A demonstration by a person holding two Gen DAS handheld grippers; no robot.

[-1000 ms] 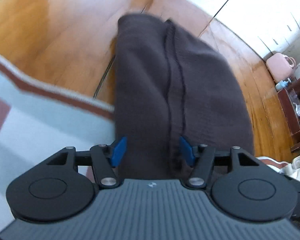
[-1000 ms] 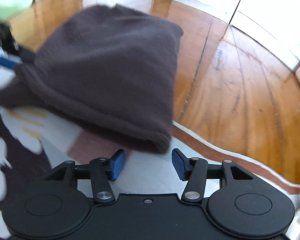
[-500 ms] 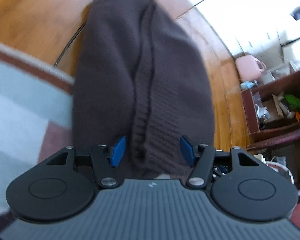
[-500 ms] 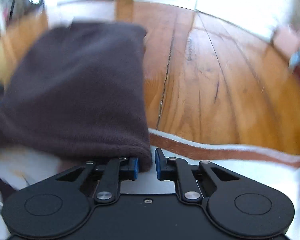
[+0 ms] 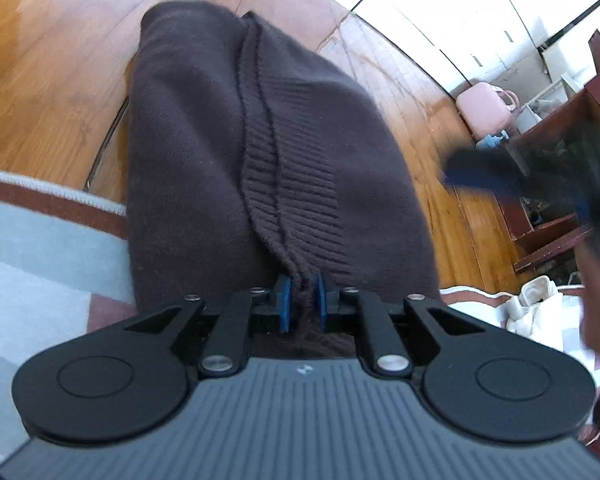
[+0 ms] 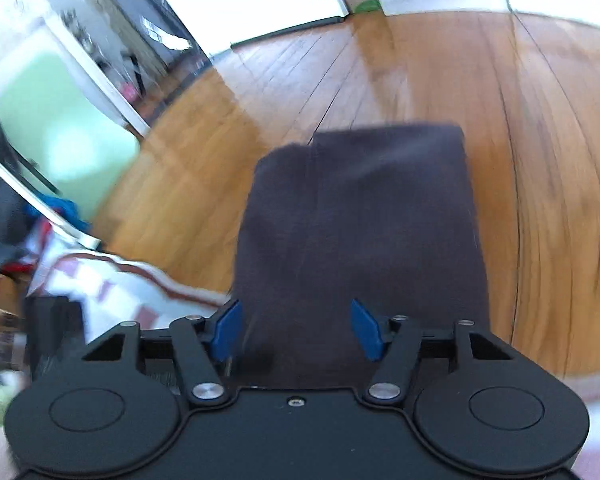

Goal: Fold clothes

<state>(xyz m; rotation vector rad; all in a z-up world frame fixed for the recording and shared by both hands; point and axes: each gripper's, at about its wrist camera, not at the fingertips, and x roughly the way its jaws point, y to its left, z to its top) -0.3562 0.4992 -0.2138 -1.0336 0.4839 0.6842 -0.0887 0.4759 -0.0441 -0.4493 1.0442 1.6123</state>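
Two blue pads of the left gripper [image 5: 301, 298] pinch a ribbed seam of the dark brown sweater [image 5: 236, 152], which fills the frame's centre over the wooden floor [image 5: 52, 60] and rug [image 5: 40, 248]. Right gripper [image 6: 298, 330] stands wide apart, with the sweater [image 6: 360, 220] lying between its fingers at lower centre.
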